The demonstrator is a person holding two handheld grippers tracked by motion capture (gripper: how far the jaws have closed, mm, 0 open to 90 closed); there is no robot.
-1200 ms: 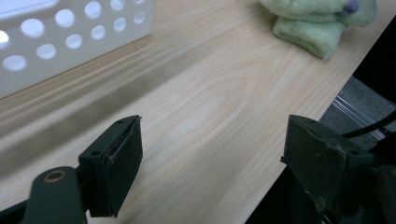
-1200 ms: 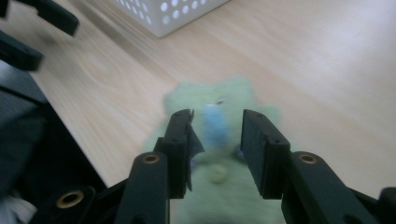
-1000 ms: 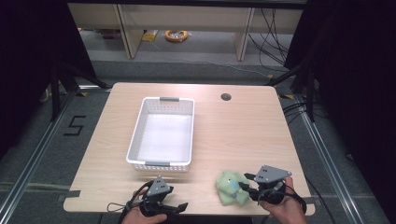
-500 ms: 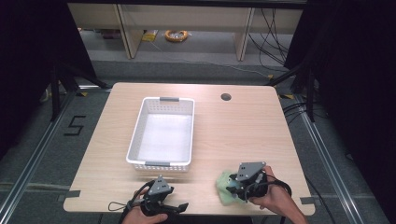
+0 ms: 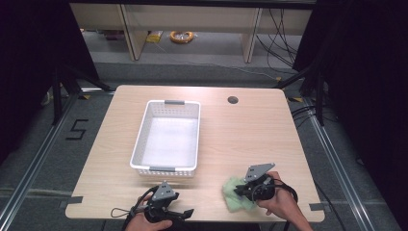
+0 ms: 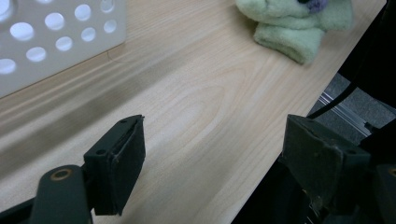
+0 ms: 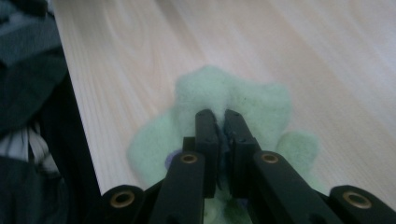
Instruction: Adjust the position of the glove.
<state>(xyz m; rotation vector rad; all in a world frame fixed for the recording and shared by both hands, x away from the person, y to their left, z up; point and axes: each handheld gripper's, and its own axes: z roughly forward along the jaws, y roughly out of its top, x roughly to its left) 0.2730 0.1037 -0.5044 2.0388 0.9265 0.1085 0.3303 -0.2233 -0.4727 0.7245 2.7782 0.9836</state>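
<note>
The right gripper (image 5: pixel 242 191) sits at the near right corner of the counter (image 5: pixel 250 130), and its jaws have just been closing; they now stand almost together, pinching a fold of the green plush toy (image 5: pixel 234 192) between them. In the right gripper view the toy (image 7: pixel 233 100) spreads out pale green on the wood around the black jaws. The left gripper (image 5: pixel 185 212) rests at the near edge of the counter, its jaws wide apart over bare wood, with the toy (image 6: pixel 292 21) well ahead of it. A white basket (image 5: pixel 166 169) stands on the counter beyond the left gripper, apart from the toy.
</note>
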